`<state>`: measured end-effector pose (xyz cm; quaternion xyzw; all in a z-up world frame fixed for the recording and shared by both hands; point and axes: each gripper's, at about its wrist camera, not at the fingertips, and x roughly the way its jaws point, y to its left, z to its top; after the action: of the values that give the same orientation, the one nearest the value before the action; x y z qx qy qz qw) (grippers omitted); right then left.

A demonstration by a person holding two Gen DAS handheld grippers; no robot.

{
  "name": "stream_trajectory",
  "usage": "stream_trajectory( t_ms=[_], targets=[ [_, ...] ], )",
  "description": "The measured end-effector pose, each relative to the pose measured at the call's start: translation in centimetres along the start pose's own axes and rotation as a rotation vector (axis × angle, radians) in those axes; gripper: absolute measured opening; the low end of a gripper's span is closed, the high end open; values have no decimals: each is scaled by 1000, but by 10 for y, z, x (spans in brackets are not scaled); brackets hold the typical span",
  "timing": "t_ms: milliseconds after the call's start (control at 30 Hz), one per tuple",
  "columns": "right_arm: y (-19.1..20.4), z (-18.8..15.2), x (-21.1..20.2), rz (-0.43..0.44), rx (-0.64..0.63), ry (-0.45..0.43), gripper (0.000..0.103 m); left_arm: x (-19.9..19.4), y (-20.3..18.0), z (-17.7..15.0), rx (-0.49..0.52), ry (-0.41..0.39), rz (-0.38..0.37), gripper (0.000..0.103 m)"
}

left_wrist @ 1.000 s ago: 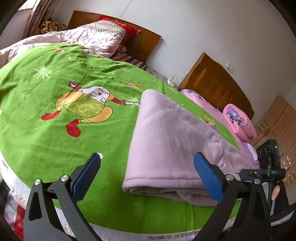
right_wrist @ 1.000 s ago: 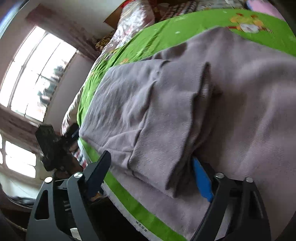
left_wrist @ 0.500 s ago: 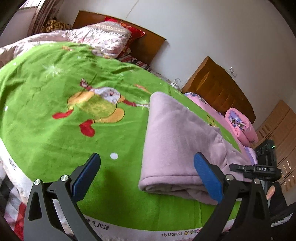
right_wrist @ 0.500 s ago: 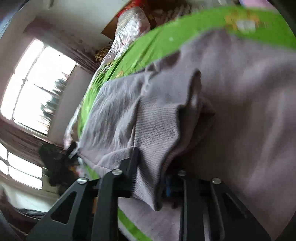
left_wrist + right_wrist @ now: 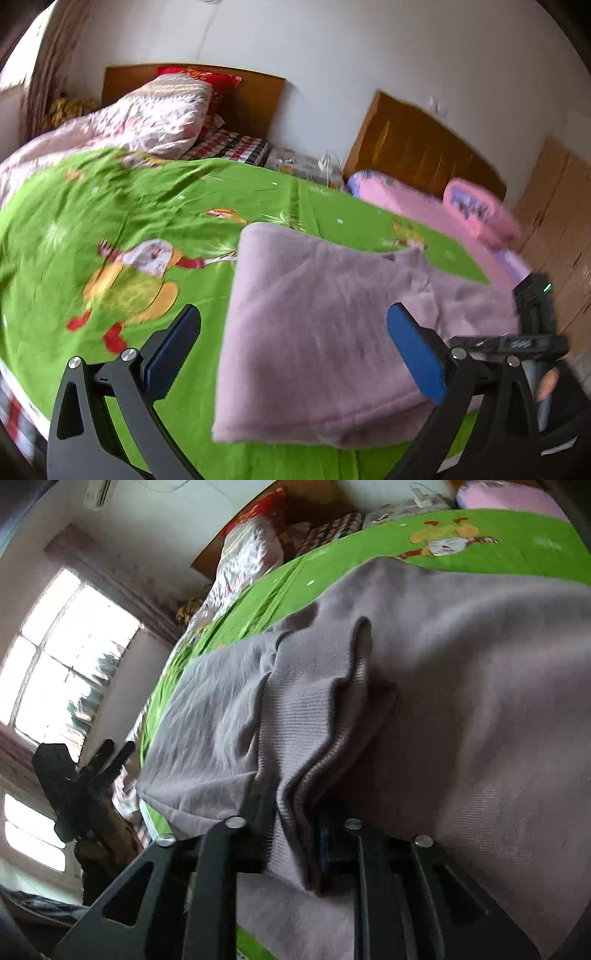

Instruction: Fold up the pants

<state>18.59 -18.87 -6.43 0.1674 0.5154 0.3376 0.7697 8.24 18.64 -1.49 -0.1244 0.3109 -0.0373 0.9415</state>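
Observation:
Lilac fleece pants [image 5: 325, 295] lie folded on a green cartoon blanket [image 5: 110, 221]. My left gripper [image 5: 293, 332] hangs open above the blanket's near edge, with nothing between its blue pads [image 5: 413, 354]; the pants lie beyond and below them. In the right wrist view the pants [image 5: 461, 701] fill most of the frame. My right gripper [image 5: 291, 823] has the bunched ribbed hem [image 5: 314, 716] pinched between its jaws, which are opening slightly; the fabric is still pressed between them. The right gripper [image 5: 532, 332] also shows at the pants' far right end.
A pink quilt and pillows [image 5: 155, 110] lie at the wooden headboard [image 5: 258, 96]. A second bed with pink bedding [image 5: 480, 214] stands to the right, with wooden drawers [image 5: 561, 206] beyond it. A bright window [image 5: 66, 672] is on the left wall.
My left gripper has risen and drawn back from the pants, staying open. My right gripper went from wide open to closed on the ribbed hem, lifting it into a bunch.

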Motion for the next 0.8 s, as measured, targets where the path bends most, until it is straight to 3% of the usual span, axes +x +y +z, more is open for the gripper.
stream_trajectory(
  t_ms=[33,67,133,233,333,400,467,567,700,800],
  targets=[
    [6,1,-10,-60,-39,-20,63,1,-11,4,47,0,-1,101],
    [13,1,-18,-115,-85,-53,69,1,-18,7,76,-2,-8,101],
    [32,4,-35,-185,-221,-112,69,2,-31,9,122,8,-40,101],
    [55,1,-36,-173,-351,-144,58,21,-47,-3,185,98,-99,101],
    [68,-9,4,-170,-420,-55,53,50,-48,-27,240,226,-53,101],
    [65,-22,24,-217,-494,-23,53,57,-42,-38,256,251,-36,101],
    [62,-18,20,-196,-488,-16,52,55,-40,-38,260,248,-49,101],
    [62,2,8,-236,-474,-20,49,47,-40,-18,232,258,-27,101],
    [79,30,10,-241,-563,-76,49,37,-38,42,153,133,-182,101],
    [87,45,32,-264,-631,-74,49,73,-38,70,138,175,-230,101]
  ],
)
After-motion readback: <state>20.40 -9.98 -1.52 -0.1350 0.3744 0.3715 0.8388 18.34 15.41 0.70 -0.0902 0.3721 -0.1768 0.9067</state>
